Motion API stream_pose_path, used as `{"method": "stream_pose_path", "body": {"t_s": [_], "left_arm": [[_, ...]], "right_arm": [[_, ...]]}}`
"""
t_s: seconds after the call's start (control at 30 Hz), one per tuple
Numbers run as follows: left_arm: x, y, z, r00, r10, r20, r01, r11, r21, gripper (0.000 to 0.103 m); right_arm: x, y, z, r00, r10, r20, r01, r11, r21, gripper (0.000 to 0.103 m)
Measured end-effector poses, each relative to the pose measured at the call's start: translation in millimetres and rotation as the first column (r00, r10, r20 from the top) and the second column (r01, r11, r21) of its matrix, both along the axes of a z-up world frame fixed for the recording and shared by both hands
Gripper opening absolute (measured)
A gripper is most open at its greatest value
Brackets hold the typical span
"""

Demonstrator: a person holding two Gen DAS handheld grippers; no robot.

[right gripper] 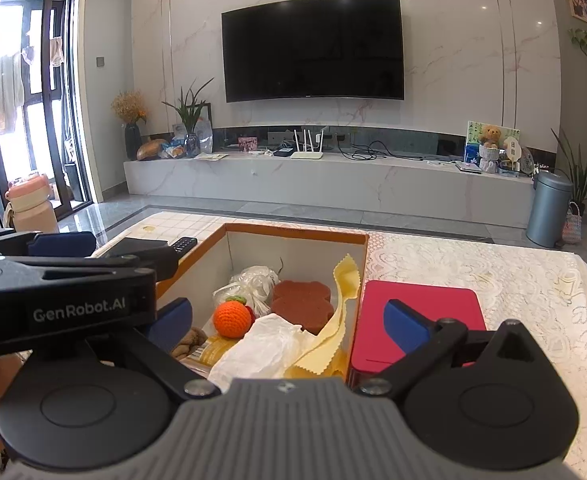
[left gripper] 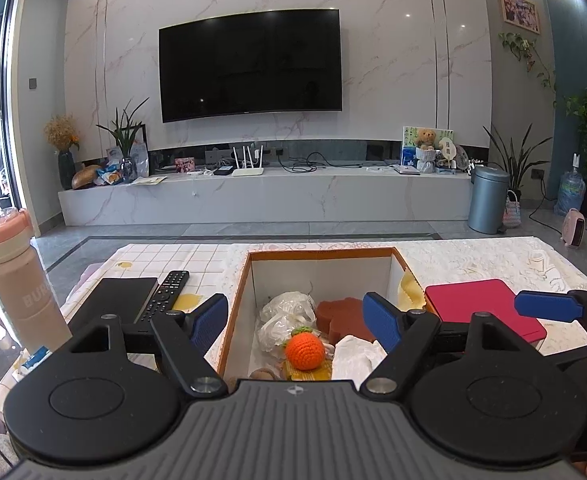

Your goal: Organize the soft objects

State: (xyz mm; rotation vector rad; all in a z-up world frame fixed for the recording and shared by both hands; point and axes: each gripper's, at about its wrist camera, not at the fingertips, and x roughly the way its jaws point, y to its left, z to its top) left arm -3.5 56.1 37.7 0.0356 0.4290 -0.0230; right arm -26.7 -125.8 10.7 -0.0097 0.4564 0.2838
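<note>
An open box (left gripper: 235, 300) with an orange rim and white walls sits on the table. Inside lie an orange crocheted ball (left gripper: 304, 352), a brown sponge (left gripper: 343, 318), a crumpled clear plastic bag (left gripper: 283, 316), a white tissue (left gripper: 357, 358) and a yellow cloth (right gripper: 343, 312) draped over the right wall. My left gripper (left gripper: 295, 320) hovers open over the box's near end with nothing between its blue pads. My right gripper (right gripper: 289, 324) is also open and empty, one finger over the box and the other over a red lid (right gripper: 445, 308).
The red lid (left gripper: 481, 308) lies right of the box on a lace tablecloth (right gripper: 493, 272). Left of the box are a remote (left gripper: 167, 296), a black notebook (left gripper: 117, 300) and a pink bottle (left gripper: 13, 280). The left gripper's black housing (right gripper: 73, 292) crowds the right wrist view.
</note>
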Motion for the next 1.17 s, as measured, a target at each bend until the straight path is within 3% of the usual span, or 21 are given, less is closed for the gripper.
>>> {"method": "stream_pose_path", "body": {"t_s": [1.17], "left_arm": [[-1.7,-6.1,-5.6,1.0,0.002,-0.009,-0.001,0.999,0.035,0.088]], "right_arm": [[1.2,-0.4,-3.1,1.0,0.0,-0.02,-0.001,1.0,-0.009,0.1]]}}
